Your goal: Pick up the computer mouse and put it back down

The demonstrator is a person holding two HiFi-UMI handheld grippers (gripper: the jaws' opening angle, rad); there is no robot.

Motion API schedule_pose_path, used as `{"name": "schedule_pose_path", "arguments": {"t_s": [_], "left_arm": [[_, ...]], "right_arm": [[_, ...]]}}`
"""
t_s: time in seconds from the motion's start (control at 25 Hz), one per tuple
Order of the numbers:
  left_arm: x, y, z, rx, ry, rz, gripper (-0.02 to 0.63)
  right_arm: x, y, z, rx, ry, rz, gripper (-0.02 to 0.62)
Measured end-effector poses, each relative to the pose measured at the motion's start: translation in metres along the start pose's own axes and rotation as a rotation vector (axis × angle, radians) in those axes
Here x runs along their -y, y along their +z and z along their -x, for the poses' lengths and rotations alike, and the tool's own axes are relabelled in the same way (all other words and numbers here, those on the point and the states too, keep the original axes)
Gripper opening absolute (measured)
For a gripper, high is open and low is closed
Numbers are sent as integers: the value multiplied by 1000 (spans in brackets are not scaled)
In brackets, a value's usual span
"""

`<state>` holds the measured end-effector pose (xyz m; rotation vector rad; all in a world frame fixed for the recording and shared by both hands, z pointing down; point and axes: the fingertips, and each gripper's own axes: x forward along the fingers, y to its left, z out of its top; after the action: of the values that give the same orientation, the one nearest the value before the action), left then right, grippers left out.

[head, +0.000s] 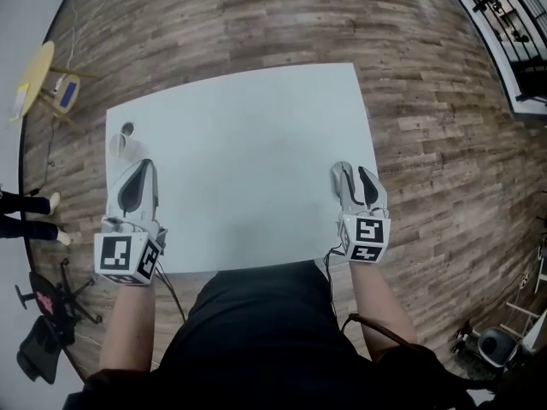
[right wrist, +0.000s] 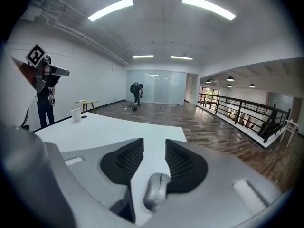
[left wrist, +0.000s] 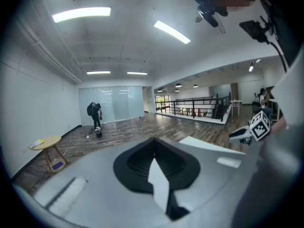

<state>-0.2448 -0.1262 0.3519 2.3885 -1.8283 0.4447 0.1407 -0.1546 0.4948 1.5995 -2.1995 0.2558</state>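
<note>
A grey computer mouse [right wrist: 156, 192] sits between the jaws of my right gripper [right wrist: 153, 145], deep in near their base, with the black pads closed against its sides. It hangs above the white table [right wrist: 118, 127]. In the head view the right gripper [head: 353, 172] is over the table's [head: 248, 143] right edge, and the mouse is hidden behind its fingers. My left gripper [head: 143, 166] is near the table's left edge, jaws meeting at the tips with nothing between them [left wrist: 153, 144].
A white cup [head: 126, 131] stands at the table's far left corner. Wood floor surrounds the table. A small yellow round table [head: 34, 73], a person's legs [head: 30, 205] and a black chair [head: 43, 319] are at the left. A black railing [head: 513, 24] runs at the far right.
</note>
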Motion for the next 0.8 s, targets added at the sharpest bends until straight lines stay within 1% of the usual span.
{"name": "schedule_pose_path", "arguments": {"t_s": [0.16,0.32,0.44,0.68,0.8], "left_arm": [[1,8,1,28,1,3,2],[-2,15,0,56,-6,33,2],[-1,18,1,82,-21,60,2],[9,4,6,99,-36,90,3],[25,-6,10,94,-56,95,2]], "right_arm": [[4,19,11,71,-1,1,91],[3,38,20,121,-7,22,81],[2,57,29,183,-17,34,53],[-5,84,46,251,-20,71,17],[-7,93,56,297,-29,99,4]]}}
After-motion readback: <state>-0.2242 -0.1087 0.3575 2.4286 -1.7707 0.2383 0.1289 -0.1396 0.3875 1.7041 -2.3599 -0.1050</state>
